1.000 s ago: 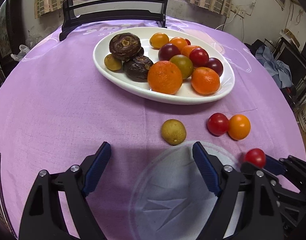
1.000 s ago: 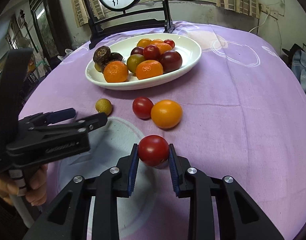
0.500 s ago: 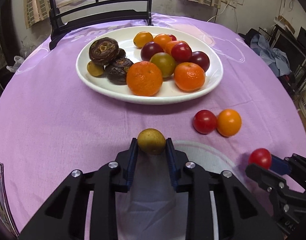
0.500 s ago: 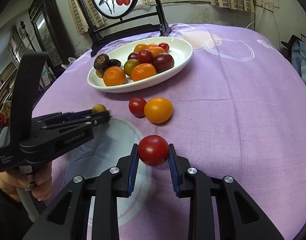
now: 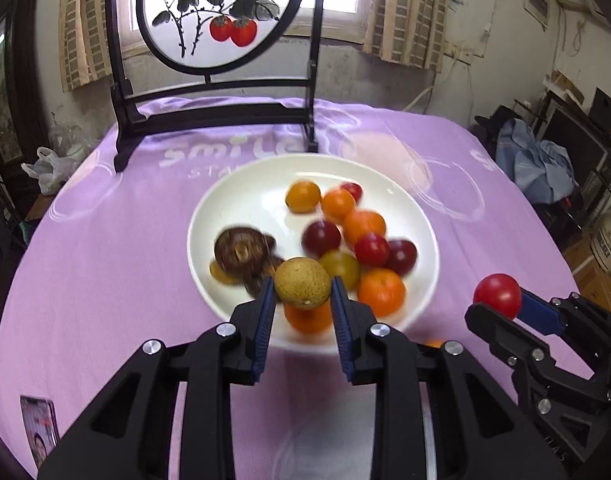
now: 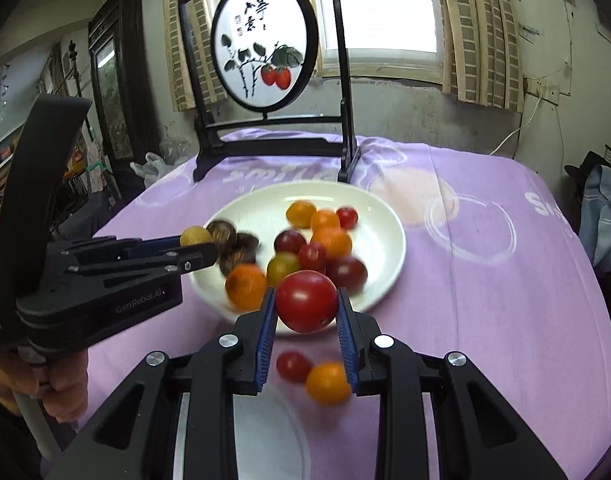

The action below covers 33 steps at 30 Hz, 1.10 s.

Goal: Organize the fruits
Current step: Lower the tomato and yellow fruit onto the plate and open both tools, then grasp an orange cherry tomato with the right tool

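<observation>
Both tools were raised above the purple-clothed desk (image 5: pixel 105 264). The left tool (image 5: pixel 302 300) pinched a small round yellow-brown fruit (image 5: pixel 302 282) between its blue pads, in front of the near rim of the white oval ceramic plate (image 5: pixel 241 204), which held blurred oranges, plums, tomatoes and dark wrinkled fruits. The right tool (image 6: pixel 305 312) squeezed a shiny round red tomato (image 6: pixel 306 301) between its pads, also in front of the plate's near edge. Below it, a smaller red tomato (image 6: pixel 292 366) and a round orange tomato (image 6: pixel 327 383) lay touching on the cloth. A dark-framed round painted screen (image 6: pixel 264 56) stood behind the plate.
</observation>
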Available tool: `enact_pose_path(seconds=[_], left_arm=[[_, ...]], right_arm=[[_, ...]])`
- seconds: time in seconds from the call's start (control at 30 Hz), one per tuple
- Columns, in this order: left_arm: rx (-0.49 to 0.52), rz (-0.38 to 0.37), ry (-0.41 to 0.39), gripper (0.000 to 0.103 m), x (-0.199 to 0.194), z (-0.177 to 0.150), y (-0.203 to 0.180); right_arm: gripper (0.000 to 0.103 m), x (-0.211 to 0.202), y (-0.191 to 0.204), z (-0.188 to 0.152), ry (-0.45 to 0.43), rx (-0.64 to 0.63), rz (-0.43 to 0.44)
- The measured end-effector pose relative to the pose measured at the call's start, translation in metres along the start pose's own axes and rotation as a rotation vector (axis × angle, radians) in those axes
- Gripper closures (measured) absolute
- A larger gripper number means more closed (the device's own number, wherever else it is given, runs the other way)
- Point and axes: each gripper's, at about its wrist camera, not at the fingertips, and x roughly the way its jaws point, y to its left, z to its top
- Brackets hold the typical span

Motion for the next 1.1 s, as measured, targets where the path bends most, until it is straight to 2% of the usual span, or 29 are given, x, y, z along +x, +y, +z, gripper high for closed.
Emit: enact_pose_path(seconds=[0.17,0.37,0.4,0.43,0.47,0.5,0.53,0.7,0.77,0.87,1.1], left_arm=[[-0.024,0.067,0.013,0.076,0.034,0.032,0.011],[-0.032,0.087,0.039,0.075,0.068,0.052,0.021],[-0.032,0.081,0.035,0.07,0.071,0.053,0.021],[-0.034,0.076,0.027,0.059,0.072,0.054,0.021],[-0.036,0.074,0.013,0.052,0.07,0.053,0.02],[-0.037,0.076,0.001,0.041,0.068,0.052,0.019],[-0.037,0.08,-0.013,0.038,0.065,0.051,0.018],[-0.04,0.06,-0.019,0.033,0.043,0.041,0.014],[-0.056,0.05,-0.023,0.028,0.03,0.032,0.013],[-0.049,0.036,-0.037,0.027,0.009,0.014,0.008],[0.009,0.017,-0.048,0.021,-0.024,-0.041,-0.015]], right_arm=[[0.073,0.04,0.0,0.024,0.02,-0.018,-0.018],[0.072,0.087,0.012,0.035,0.065,-0.086,-0.018],[0.069,0.093,0.016,0.035,0.075,-0.103,-0.003],[0.065,0.095,0.018,0.034,0.076,-0.112,0.004],[0.057,0.095,0.019,0.033,0.073,-0.113,0.002],[0.053,0.093,0.019,0.032,0.066,-0.11,-0.003],[0.053,0.09,0.019,0.031,0.061,-0.105,-0.003],[0.052,0.063,0.005,0.023,0.049,-0.062,0.001],[0.051,0.047,-0.002,0.016,0.041,-0.054,-0.006],[0.048,0.028,-0.01,0.003,0.042,-0.05,-0.008],[0.048,0.002,-0.013,-0.047,0.118,-0.089,-0.028]])
